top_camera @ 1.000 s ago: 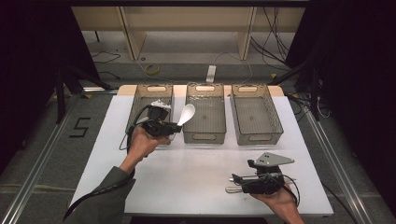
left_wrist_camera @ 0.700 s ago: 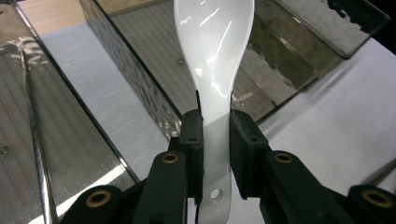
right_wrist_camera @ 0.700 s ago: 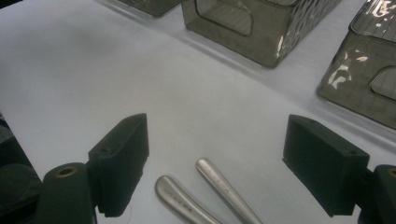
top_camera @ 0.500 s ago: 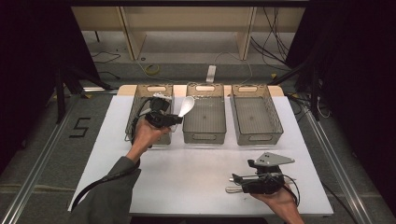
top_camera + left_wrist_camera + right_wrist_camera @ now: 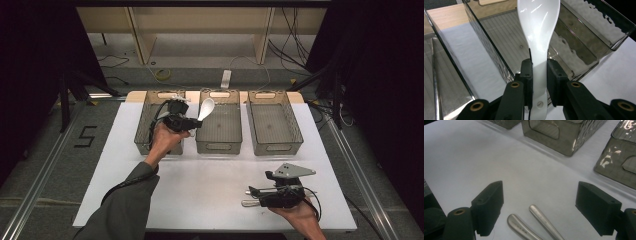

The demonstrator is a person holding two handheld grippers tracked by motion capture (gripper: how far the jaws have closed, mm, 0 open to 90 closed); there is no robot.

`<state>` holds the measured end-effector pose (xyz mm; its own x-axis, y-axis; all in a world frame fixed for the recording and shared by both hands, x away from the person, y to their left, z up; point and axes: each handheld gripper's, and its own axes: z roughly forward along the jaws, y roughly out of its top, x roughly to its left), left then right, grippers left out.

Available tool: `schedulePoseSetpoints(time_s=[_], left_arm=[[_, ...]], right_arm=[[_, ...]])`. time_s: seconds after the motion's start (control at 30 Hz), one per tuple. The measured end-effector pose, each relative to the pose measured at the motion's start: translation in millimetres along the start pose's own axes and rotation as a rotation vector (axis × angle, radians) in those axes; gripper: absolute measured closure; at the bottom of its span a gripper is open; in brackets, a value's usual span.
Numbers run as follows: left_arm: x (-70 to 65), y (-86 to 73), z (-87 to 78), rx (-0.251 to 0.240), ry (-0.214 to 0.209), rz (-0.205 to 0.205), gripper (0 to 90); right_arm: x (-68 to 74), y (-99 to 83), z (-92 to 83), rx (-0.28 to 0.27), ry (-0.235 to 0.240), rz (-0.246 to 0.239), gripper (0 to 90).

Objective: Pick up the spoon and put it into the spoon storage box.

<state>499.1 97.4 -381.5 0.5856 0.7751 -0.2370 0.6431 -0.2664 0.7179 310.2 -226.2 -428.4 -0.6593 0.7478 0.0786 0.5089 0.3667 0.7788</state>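
My left gripper (image 5: 192, 121) is shut on the handle of a white plastic spoon (image 5: 206, 107). It holds the spoon above the wall between the left bin (image 5: 145, 131) and the middle bin (image 5: 220, 146). In the left gripper view the spoon (image 5: 537, 32) rises between the two pads, its bowl over the middle bin (image 5: 506, 42). My right gripper (image 5: 254, 192) rests low at the near right of the table, pointing left. In the right gripper view my right gripper (image 5: 540, 200) stands open, and two metal utensil handles (image 5: 541, 218) lie on the table between the jaws.
Three smoky see-through bins stand in a row at the back of the white table (image 5: 210, 180); the right bin (image 5: 274, 145) looks bare inside. A thin metal utensil (image 5: 434, 75) lies in the left bin. Dark curtains and shelving surround the table.
My left hand has carried the white spoon away from the person and a little right, from the left bin's front toward the middle bin. The right gripper has stayed put.
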Motion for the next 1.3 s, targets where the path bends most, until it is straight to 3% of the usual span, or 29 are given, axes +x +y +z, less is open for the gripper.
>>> schedulePoseSetpoints(time_s=[0.7,1.3], left_arm=[[-10.9,12.5,24.7,0.005,-0.008,-0.014,75.4],[-8.7,11.1,44.5,0.022,0.003,-0.047,75.3]], right_arm=[[-0.3,0.0,-0.3,0.0,0.002,-0.002,23.3],[-0.5,-0.1,-0.4,0.002,0.003,-0.002,23.3]])
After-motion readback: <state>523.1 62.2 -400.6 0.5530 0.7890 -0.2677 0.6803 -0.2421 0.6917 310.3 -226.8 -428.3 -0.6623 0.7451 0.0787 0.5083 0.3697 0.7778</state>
